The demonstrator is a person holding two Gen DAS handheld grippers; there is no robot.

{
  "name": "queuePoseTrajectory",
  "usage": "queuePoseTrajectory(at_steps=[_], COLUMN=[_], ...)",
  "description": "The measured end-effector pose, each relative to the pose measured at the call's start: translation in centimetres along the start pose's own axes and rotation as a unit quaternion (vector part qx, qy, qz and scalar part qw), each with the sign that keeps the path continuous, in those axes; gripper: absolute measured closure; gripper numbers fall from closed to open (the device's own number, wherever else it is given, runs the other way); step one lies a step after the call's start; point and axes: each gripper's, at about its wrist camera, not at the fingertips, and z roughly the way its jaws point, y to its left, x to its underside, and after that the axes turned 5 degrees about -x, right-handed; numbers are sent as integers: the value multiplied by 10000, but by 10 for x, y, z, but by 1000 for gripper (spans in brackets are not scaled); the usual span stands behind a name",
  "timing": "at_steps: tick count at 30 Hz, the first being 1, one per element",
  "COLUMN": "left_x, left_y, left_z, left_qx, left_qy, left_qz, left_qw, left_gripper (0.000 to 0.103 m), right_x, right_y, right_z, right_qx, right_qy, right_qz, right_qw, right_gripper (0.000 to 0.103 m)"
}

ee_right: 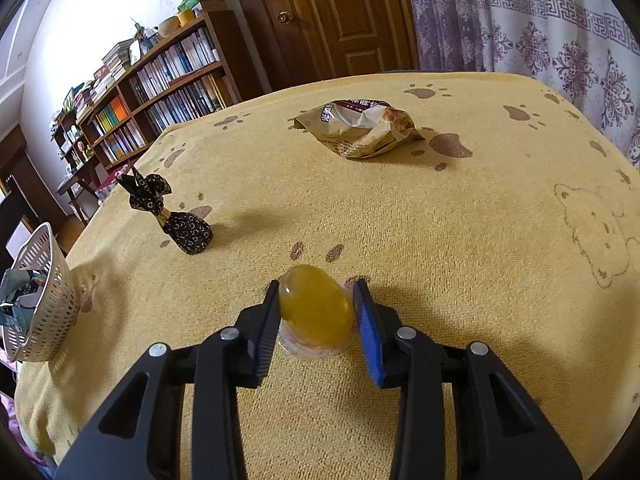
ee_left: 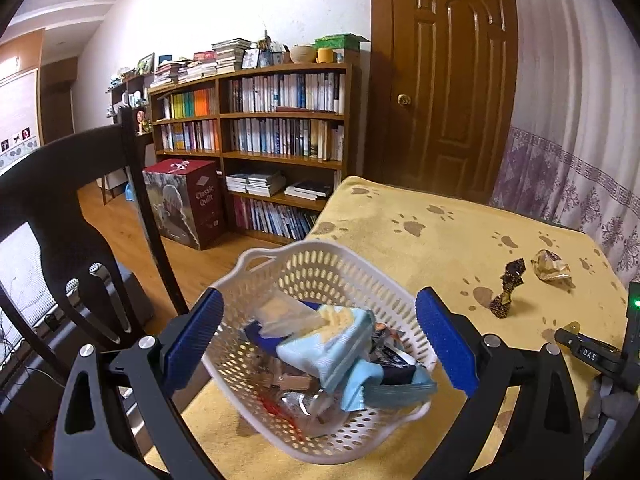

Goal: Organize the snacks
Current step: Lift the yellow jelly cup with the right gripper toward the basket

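My left gripper (ee_left: 320,336) is shut on a white perforated basket (ee_left: 360,280), one blue pad on each side wall. The basket hangs tilted past the table's left edge and shows at the left as the basket (ee_right: 40,300). It holds light blue packets (ee_left: 332,344) and several dark wrappers. My right gripper (ee_right: 316,284) is shut on a yellow jelly cup (ee_right: 316,308) whose clear base rests on the yellow paw-print cloth (ee_right: 440,240). A black patterned candy (ee_right: 184,228) stands further left. A brown snack packet (ee_right: 360,128) lies beyond it.
A dark wooden chair (ee_left: 80,220) stands close on the left of the basket. Behind are a bookshelf (ee_left: 280,128), a red box (ee_left: 192,204), a wooden door (ee_left: 444,80) and a curtain (ee_left: 580,120) along the table's far side.
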Motion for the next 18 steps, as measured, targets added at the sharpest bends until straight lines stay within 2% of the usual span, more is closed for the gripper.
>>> queuePoseTrajectory(at_steps=[4,7,11,18], left_x=[-3,-6,-8,-10], left_y=[8,14,28,40], left_z=[-2,-1,0,-2], left_qx=[-146,-271,-346,-509], left_qy=[-61,-88,-65,-128], left_qz=[-70,-118,-284,-370], left_qw=[9999,9995,9990,9979], left_gripper=[5,5,5,5], right_x=[0,1,-1,-5], right_y=[1,5,21,76], right_z=[-2,-7,-17,-31], right_qx=[53,-94,-406,-1049], right_qy=[-7,-39,-88,-139], right_qz=[42,157,193,-44], right_qw=[10000,9998,9990,9944], right_gripper=[67,67,67,67])
